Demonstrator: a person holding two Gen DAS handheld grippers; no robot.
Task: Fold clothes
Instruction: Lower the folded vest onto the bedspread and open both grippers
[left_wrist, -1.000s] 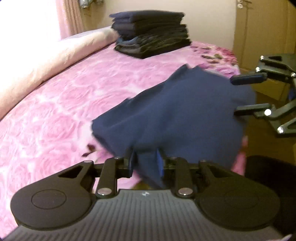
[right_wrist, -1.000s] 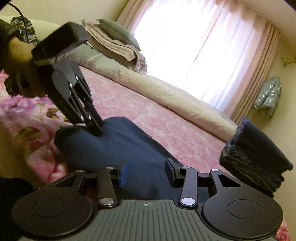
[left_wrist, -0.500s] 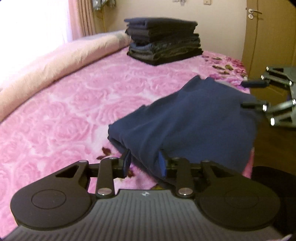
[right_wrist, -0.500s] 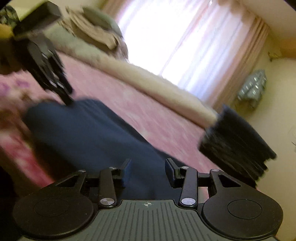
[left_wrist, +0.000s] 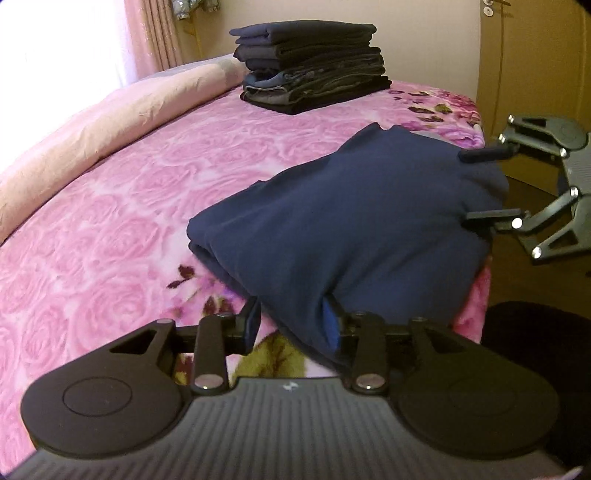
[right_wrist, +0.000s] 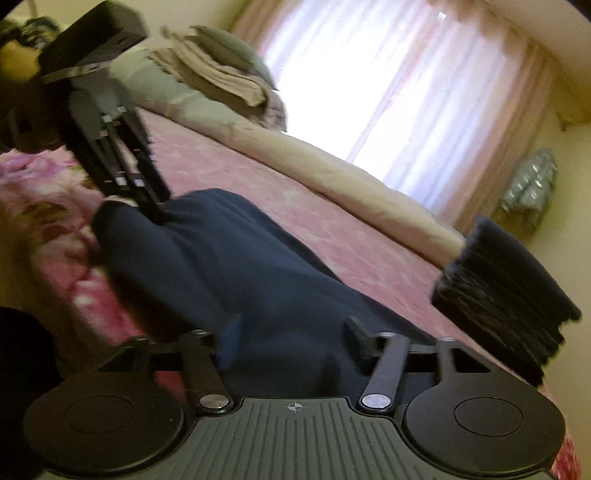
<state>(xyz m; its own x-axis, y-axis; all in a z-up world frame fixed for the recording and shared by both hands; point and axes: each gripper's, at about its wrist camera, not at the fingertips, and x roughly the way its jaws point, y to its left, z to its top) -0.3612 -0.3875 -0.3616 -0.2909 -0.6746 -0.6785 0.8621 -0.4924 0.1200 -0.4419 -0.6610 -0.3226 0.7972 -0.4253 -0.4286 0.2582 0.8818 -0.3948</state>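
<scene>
On a bed spread with a pink rose-patterned blanket (left_wrist: 122, 206), a folded navy garment (left_wrist: 351, 221) is lying at the near corner, its closest fold sitting between the parted fingers of the left gripper (left_wrist: 291, 325), whose jaws are standing open around the cloth without pinching it. At the garment's far right edge, the right gripper (left_wrist: 480, 184) is reaching in with its fingers spread wide, one above and one below the fabric's rim. Beyond, a rolled beige quilt (left_wrist: 92, 136) is running along the blanket's window side, and a stack of folded dark clothes (left_wrist: 310, 66) is resting at the far end near the wall.
</scene>
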